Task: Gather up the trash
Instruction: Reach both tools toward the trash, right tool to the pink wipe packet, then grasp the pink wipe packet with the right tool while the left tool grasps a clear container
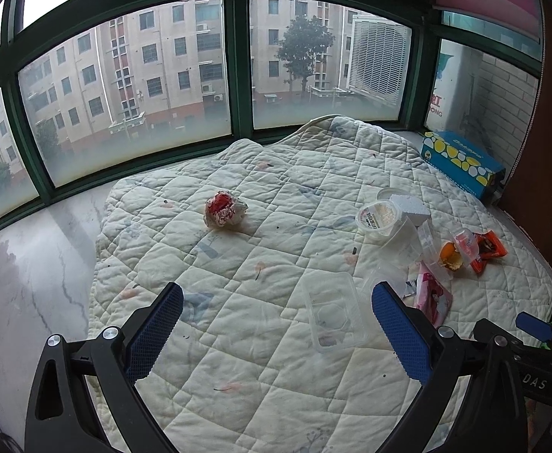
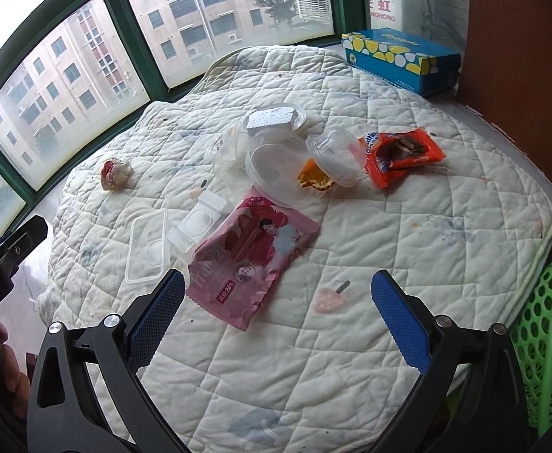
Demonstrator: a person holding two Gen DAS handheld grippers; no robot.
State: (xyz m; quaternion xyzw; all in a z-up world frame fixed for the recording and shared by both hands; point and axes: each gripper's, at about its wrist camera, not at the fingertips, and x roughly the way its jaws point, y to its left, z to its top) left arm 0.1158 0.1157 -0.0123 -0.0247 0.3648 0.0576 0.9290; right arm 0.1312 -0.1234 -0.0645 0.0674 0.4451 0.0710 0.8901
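Hovering over the quilt with both grippers | left gripper jaws spread, empty, above clear tray | right gripper jaws spread, empty, above pink wrapper | crumpled wad lies apart, toward the window | orange wrapper beside clear cups | green basket at right edge
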